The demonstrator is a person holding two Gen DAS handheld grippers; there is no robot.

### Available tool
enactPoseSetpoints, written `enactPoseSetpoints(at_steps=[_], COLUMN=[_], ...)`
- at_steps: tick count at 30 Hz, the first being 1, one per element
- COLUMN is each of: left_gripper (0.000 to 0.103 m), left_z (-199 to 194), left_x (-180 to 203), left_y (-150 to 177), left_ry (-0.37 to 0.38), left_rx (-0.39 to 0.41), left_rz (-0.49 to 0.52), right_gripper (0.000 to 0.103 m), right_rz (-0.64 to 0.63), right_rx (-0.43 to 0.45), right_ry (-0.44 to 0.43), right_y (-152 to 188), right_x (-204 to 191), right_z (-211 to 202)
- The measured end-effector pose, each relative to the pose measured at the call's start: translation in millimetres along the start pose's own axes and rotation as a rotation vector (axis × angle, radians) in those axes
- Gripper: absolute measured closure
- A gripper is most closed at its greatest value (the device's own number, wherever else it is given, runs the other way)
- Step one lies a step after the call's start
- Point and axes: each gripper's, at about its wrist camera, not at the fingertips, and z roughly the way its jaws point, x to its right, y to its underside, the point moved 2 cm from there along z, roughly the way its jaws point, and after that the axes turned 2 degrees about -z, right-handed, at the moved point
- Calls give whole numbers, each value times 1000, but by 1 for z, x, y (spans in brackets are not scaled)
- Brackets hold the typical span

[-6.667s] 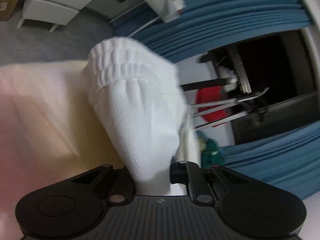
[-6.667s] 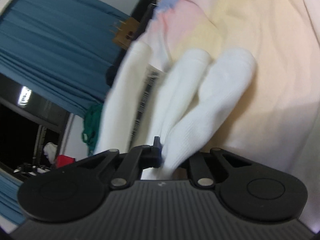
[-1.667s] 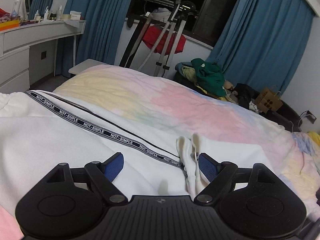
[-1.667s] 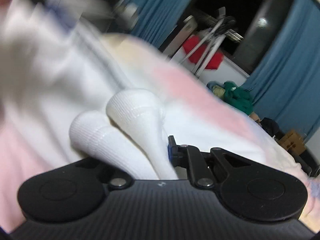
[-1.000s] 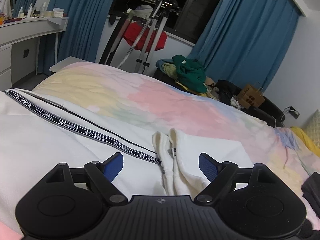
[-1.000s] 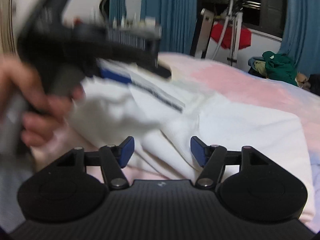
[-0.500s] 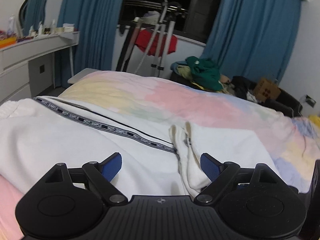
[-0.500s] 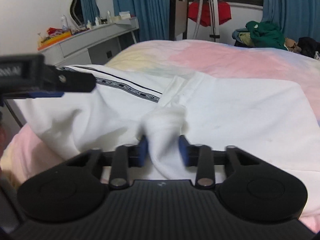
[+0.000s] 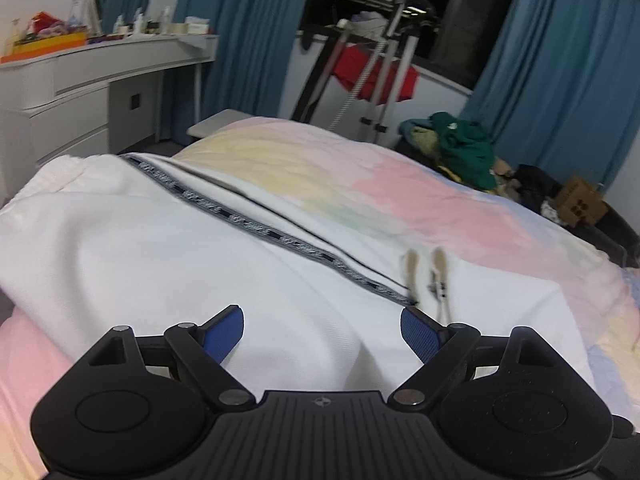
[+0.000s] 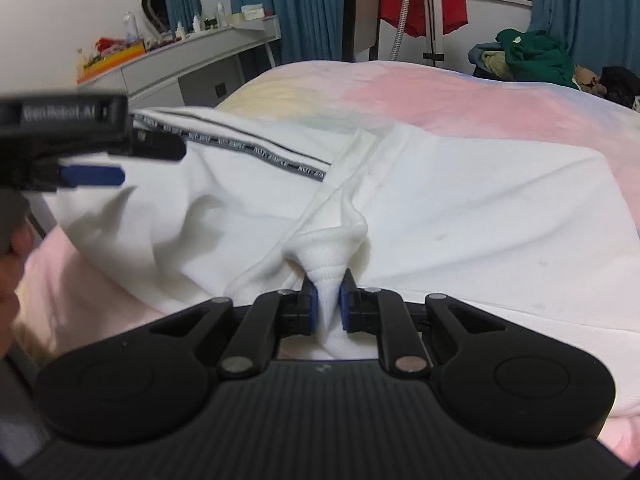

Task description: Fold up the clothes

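- Here the white garment [image 10: 460, 208] lies spread over the pastel bedspread [image 10: 440, 92], reaching its near edge.
- The right gripper [image 10: 328, 300] is closing its jaws on a bunched fold of that cloth, pads pressing it.
- The left gripper [image 9: 322, 326] hovers above the garment, jaws wide apart, holding nothing.

The garment [image 10: 460, 208] lies spread on the bed [image 10: 460, 92], near edge. A band [image 10: 256, 150] runs across its left part, far-left to centre. The right gripper [image 10: 328, 304] sits at the near edge w/ a bunched fold [image 10: 332, 248] between its fingers (jaws closing on it). The left gripper [image 10: 92, 168] hovers over the garment's left end. Desk [image 10: 188, 64] stands far left; a clothes pile [image 10: 532, 56] far right, behind the bed.
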Motion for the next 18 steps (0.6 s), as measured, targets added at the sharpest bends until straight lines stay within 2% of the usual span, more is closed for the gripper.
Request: enactPoseSetpoints(at_steps=[3, 5, 7, 9, 10, 13, 18], left_gripper=[15, 13, 11, 9, 9, 9, 9], left_z=[-1, -3, -5, -8, -10, -14, -23], left_x=[-13, -24, -37, -46, -50, -62, -99], left_y=[-5, -10, -14, -16, -17, -18, -22], left_ry=[-20, -29, -37, -57, -69, -89, -87], left_rx=[-16, -25, -31, -26, -24, -33, -58], left_rz=[-52, -99, -138, -174, -188, -240, -453], right_gripper=[84, 73, 45, 33, 30, 30, 30], right_rz=[79, 173, 239, 268, 281, 327, 363], right_rx=[42, 49, 65, 94, 110, 132, 146], right_ry=[-45, -92, -118, -100, -91, -80, -67], right_y=[-4, -6, -6, -8, -9, -10, -11], right_x=[10, 21, 30, 35, 37, 45, 52], right_z=[-11, -17, -23, -29, -32, -34, -39])
